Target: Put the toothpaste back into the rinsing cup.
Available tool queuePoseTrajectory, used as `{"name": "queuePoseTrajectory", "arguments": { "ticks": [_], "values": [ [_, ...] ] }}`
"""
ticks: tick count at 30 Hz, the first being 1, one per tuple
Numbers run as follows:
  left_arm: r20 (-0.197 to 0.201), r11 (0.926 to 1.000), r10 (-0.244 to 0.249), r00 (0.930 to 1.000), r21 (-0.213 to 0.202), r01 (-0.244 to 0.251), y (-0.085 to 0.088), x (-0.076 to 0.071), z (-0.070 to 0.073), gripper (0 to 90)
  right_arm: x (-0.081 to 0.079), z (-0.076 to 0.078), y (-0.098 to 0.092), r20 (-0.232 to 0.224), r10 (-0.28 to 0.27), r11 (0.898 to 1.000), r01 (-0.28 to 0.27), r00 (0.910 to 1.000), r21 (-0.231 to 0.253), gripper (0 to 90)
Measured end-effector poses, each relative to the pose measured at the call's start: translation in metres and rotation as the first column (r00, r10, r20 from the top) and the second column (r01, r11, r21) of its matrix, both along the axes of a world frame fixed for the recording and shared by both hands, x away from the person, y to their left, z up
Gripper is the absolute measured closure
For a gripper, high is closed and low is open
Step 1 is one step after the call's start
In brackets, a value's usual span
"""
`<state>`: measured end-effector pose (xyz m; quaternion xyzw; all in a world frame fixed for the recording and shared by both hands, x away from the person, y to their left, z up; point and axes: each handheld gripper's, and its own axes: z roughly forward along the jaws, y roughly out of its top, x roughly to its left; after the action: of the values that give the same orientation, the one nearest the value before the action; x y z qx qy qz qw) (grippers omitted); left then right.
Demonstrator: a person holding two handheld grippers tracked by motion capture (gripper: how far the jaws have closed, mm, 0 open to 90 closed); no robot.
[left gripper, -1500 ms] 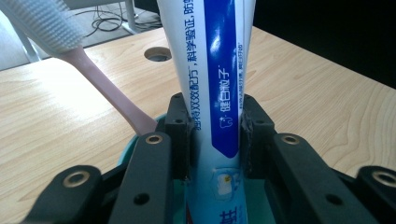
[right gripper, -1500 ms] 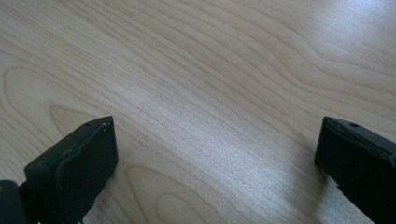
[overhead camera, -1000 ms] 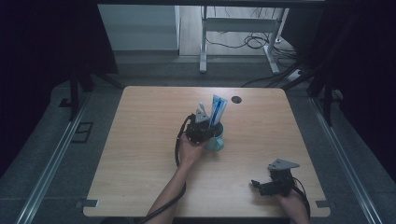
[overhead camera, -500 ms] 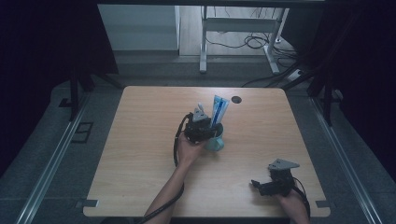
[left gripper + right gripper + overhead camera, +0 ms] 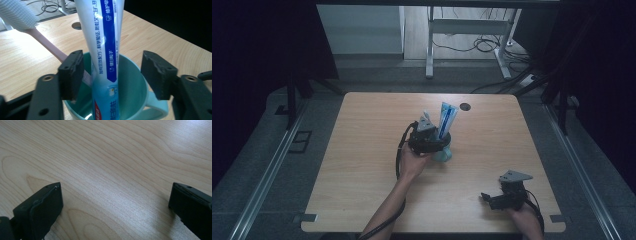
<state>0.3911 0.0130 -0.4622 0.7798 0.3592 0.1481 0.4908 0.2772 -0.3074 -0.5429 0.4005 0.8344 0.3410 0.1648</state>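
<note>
Toothpaste (image 5: 106, 42) stands between my left fingers (image 5: 71, 73), a soft white and blue tube with printed lettering, upright in the mint-green mug (image 5: 132, 82) just below and ahead of them. My left gripper (image 5: 113, 75) has just been opening: the pads stand off the tube on both sides, the left one close to it, the right one well apart, so the tube is released and rests on its own against the mug's wall.

To finish this letting-go cleanly, I judge I should draw straight back and up along the tube's lean, keeping both pads clear of its slick skin and of the rim, so nothing tips. The mug looks smooth and glossy, round, with a handle curving out beyond my right pad. Leaning out of the cup past my left pad is a toothbrush (image 5: 42, 40), thin pinkish handle, head of dense pale bristles further off to the upper left.

My right gripper (image 5: 116, 202) rests low over the table (image 5: 107, 157), fingers spread wide and empty, nothing between them but pale wood grain with a matt sheen.

Beyond the mug the tabletop runs on flat, with a round cable hole (image 5: 77, 25) behind the tube.

From the high view, my left gripper (image 5: 428, 140) sits against the mug (image 5: 443, 154) near the table's middle, and my right gripper (image 5: 504, 196) rests well apart toward the near edge.
</note>
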Motion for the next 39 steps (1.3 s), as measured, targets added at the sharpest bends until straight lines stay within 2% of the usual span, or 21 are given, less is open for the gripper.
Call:
{"name": "queuePoseTrajectory", "arguments": {
  "ticks": [6, 15, 19, 24, 32, 39],
  "values": [
    [-0.010, 0.9992, -0.014, 0.9999, 0.038, 0.014, -0.001, -0.004, 0.003, 24.1, 0.000, 0.000, 0.000, 0.000, 0.000, 1.000, 0.000, 1.0000, 0.000, 0.0],
    [-0.010, 0.9988, -0.018, 0.9998, 0.045, 0.018, 0.003, -0.008, 0.006, 15.5, 0.000, 0.000, 0.000, 0.000, 0.000, 1.000, 0.000, 1.0000, 0.000, 0.0],
    [-0.010, 0.9979, -0.009, 0.9999, 0.064, 0.009, 0.006, -0.011, 0.008, 14.6, 0.000, 0.000, 0.000, 0.000, 0.000, 1.000, 0.000, 1.0000, 0.000, 0.0],
    [-0.026, 0.9990, -0.036, 0.9990, 0.025, 0.037, 0.010, -0.013, 0.009, 13.8, 0.000, 0.000, 0.000, 0.000, 0.000, 1.000, 0.000, 1.0000, 0.000, 0.0],
    [0.006, 0.9958, -0.089, 0.9960, 0.023, 0.089, 0.012, -0.018, 0.008, 14.0, 0.000, 0.000, 0.000, 0.000, 0.000, 1.000, 0.000, 1.0000, 0.000, 0.0],
    [0.020, 0.9922, -0.109, 0.9938, 0.062, 0.108, 0.012, -0.023, 0.008, 14.0, 0.000, 0.000, 0.000, 0.000, 0.000, 1.000, 0.000, 1.0000, 0.000, 0.0]
  ]
}}
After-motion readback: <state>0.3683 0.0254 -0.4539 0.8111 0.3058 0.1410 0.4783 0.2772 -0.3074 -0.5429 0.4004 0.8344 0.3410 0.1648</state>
